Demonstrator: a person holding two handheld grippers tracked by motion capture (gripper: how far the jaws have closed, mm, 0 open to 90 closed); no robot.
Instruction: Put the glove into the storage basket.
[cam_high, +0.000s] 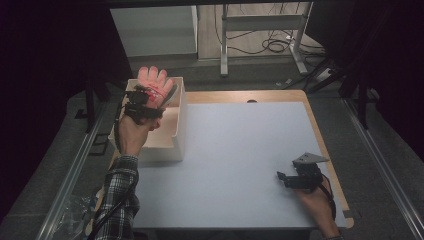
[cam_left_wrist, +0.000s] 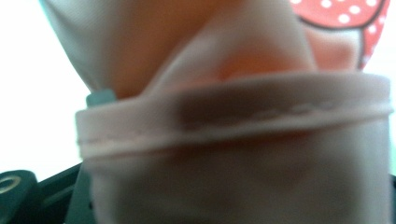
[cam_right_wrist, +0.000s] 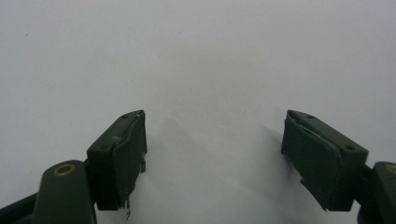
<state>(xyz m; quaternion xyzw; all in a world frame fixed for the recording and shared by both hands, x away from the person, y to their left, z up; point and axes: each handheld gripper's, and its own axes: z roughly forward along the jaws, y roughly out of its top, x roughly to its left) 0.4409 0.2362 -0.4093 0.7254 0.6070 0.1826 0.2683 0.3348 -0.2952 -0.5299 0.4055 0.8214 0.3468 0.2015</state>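
Up at the far left corner of the tabletop (cam_high: 240, 150) sits one white box (cam_high: 177, 135) with its top open. The left tongs (cam_high: 159, 98) hang over the box, and they are clamped on one pink glove (cam_high: 154, 80). The glove stands up with its fingers pointing away from the person, above the far wall of the box. In the left gripper view the glove (cam_left_wrist: 243, 135) is very close and blurry. Its hem runs across the middle, and a red patch with white dots (cam_left_wrist: 341, 14) shows at the top right.

The right tongs (cam_high: 281, 177) rest near the right edge of the tabletop, close to the near corner. Their two jaws stand wide apart with nothing between them. In the right gripper view the right tongs (cam_right_wrist: 212, 140) have bare white tabletop (cam_right_wrist: 201, 56) in front of them.

Between the box and the right tongs there is lots of open room. The box is near the left edge of the tabletop.

Count: one box, one glove, two tongs.
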